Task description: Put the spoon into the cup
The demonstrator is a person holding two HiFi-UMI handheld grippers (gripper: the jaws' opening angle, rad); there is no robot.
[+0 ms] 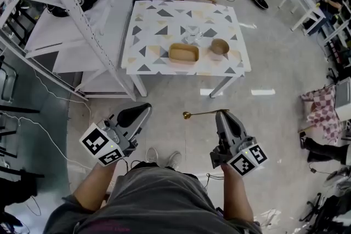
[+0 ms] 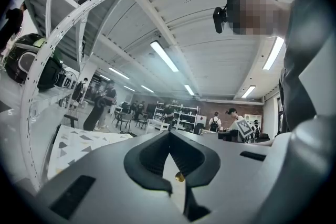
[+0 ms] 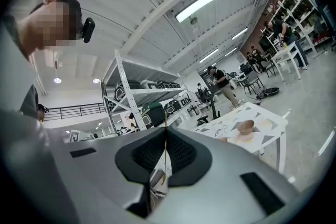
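A person is holding both forearms out low in front of the torso, the left claw [image 1: 143,109] pressing its jaws together on nothing, the right claw [image 1: 222,113] pinching a spoon [image 1: 198,114] by its handle.

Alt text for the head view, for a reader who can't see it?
Seen from above, the right gripper is shut on the handle of a gold spoon, held level with its bowl pointing left; the left gripper is shut and empty. Ahead stands a triangle-patterned table with a clear cup, a wooden tray and a wooden bowl.
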